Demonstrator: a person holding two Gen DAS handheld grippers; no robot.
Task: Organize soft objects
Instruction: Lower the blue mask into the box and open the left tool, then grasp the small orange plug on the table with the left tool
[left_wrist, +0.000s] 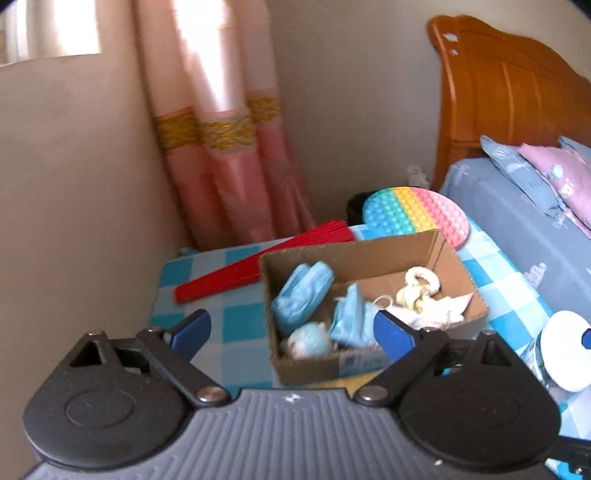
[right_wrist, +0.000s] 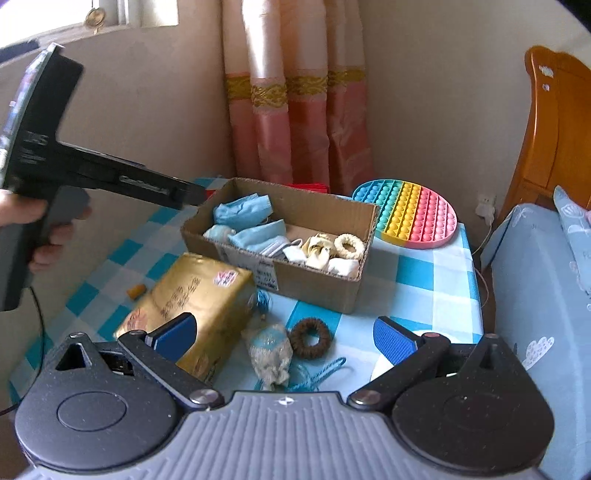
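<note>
Both jaws spread | brown scrunchie between right hand-held gripper fingers, seemingly untouched

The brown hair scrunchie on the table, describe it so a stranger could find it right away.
Start at the cardboard box on the checked tablecloth. Nearer the camera, outside the box, lies the brown scrunchie, beside a small mesh pouch. It is the only dark, fuzzy ring; the cream scrunchie sits inside the box.
</note>
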